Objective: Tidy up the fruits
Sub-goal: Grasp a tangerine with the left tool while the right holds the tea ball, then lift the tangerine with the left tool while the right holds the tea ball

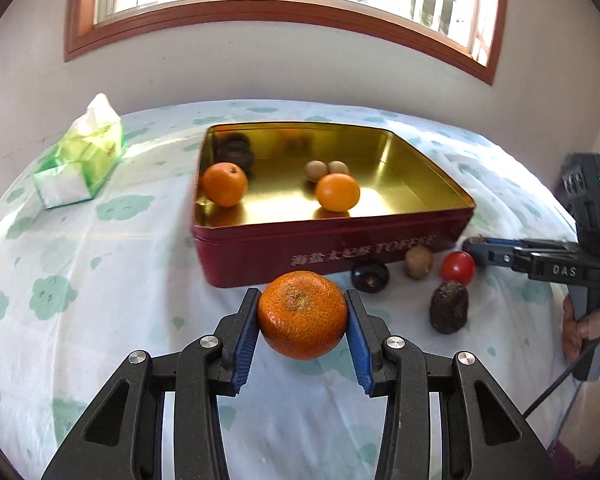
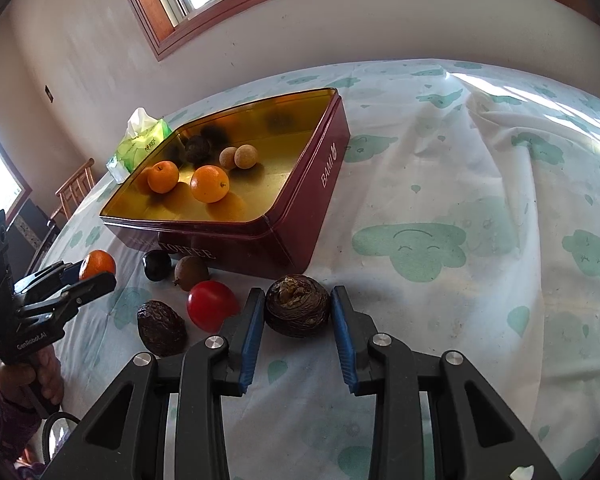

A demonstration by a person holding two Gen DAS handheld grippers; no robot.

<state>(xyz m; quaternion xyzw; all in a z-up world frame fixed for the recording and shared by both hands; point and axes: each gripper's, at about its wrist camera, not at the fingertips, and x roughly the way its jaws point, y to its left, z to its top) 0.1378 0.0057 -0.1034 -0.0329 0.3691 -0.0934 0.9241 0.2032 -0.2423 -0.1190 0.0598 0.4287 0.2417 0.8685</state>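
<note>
Left gripper (image 1: 302, 316) pinching tangerine (image 1: 302, 314); right gripper (image 2: 298, 312) seemingly gripping dark fruit (image 2: 297, 305).

— Lower centre? Left gripper (image 1: 302, 316), blue pads pressed on a tangerine (image 1: 302, 315).
— Behind it? Red tin (image 1: 332, 240), holding two oranges.
— Far right? Right gripper (image 1: 474, 248), closed on something dark, beside a tomato (image 1: 457, 267).
— Upper left? Tissues (image 1: 82, 156).
</note>
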